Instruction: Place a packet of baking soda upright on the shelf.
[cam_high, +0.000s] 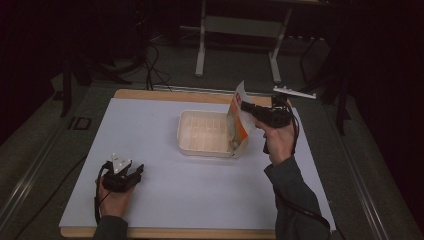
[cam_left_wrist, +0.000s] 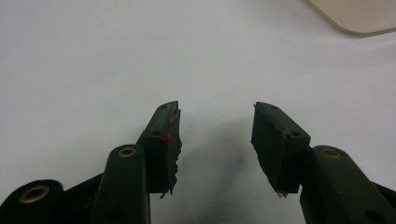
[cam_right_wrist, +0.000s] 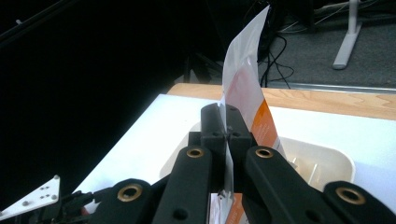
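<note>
A white and orange pouch (cam_high: 238, 120) hangs upright over the right end of a shallow cream tray (cam_high: 205, 133) on the white table. My right gripper (cam_high: 246, 106) is shut on the pouch's upper edge, its jaws pinched on the film (cam_right_wrist: 227, 135), and the pouch (cam_right_wrist: 245, 84) rises above them. The tray (cam_right_wrist: 327, 161) lies just beyond. Near the table's front left, my left gripper (cam_high: 137, 171) rests low and open. In the left gripper view the left gripper (cam_left_wrist: 216, 126) has nothing between its jaws, only white table surface.
The white sheet (cam_high: 165, 195) covers a wooden tabletop (cam_high: 165, 94). A corner of the tray (cam_left_wrist: 359, 16) sits at the top right of the left gripper view. White table legs (cam_high: 201, 45) and cables stand on the dark floor behind the table.
</note>
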